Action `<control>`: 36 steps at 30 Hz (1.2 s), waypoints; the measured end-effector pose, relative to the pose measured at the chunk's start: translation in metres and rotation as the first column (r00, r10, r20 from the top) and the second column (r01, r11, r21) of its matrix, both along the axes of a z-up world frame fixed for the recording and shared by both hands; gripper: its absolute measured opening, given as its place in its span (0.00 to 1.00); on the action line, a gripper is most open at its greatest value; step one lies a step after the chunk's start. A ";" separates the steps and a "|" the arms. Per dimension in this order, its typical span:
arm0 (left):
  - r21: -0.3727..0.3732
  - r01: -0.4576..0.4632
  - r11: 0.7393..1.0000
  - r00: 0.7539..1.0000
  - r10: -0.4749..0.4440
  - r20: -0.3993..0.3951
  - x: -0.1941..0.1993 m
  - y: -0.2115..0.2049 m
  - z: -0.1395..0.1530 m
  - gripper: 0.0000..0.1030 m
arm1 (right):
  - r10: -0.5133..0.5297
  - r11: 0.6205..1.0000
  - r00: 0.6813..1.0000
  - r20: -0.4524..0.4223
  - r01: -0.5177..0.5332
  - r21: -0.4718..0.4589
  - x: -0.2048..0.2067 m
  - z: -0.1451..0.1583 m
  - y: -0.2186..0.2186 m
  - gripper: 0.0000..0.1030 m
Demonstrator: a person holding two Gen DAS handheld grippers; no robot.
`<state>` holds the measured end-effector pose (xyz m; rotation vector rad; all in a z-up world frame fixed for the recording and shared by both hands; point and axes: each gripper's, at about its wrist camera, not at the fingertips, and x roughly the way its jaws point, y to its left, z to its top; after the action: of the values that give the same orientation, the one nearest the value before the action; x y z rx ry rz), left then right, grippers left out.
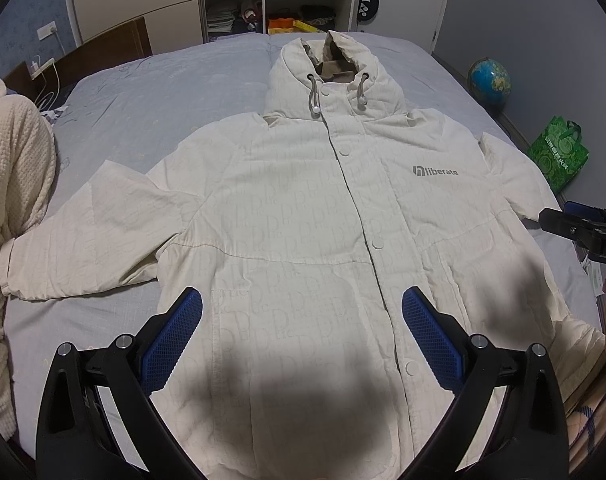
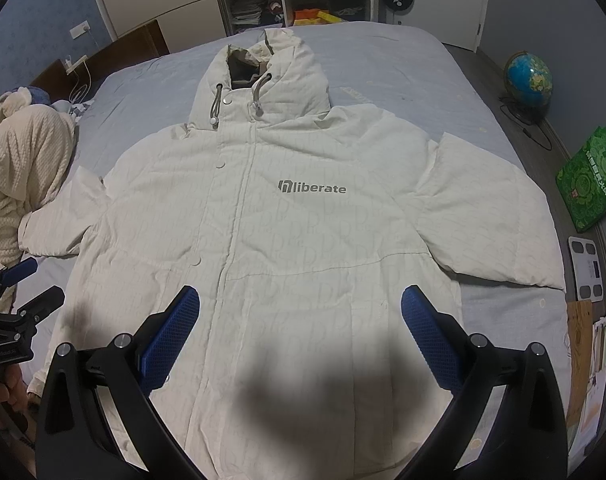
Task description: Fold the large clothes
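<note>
A bed (image 1: 143,92) with a pale blue cover fills the room, shelves (image 1: 263,0) behind it and a globe (image 2: 529,76) on the floor. The jacket (image 1: 303,208) lies flat ahead of and beneath the left claw (image 1: 302,316) and right claw (image 2: 300,316), both spread wide, holding nothing. Cream, hooded, snapped shut, both sleeves spread outward.

The jacket (image 1: 303,220) is creamy white with faint letters all over. The bed (image 1: 175,80) is pale blue. At three o'clock, the bag (image 2: 587,184) is green.
</note>
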<state>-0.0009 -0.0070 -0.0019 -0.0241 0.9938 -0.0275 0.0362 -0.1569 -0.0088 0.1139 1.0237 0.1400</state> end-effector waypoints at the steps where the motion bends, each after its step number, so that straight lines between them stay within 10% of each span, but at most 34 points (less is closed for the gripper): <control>1: 0.002 -0.001 1.000 1.000 0.001 0.000 0.000 0.000 0.000 0.94 | 0.000 1.000 1.000 -0.001 0.000 -0.002 0.001 0.000 0.000 0.94; 36: 0.006 0.007 1.000 1.000 -0.007 -0.005 -0.001 -0.004 -0.002 0.94 | -0.014 1.000 1.000 0.011 0.014 0.014 0.003 0.003 -0.009 0.94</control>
<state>-0.0018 -0.0111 -0.0041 -0.0153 0.9991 -0.0307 0.0394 -0.1660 -0.0059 0.1330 1.0111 0.1350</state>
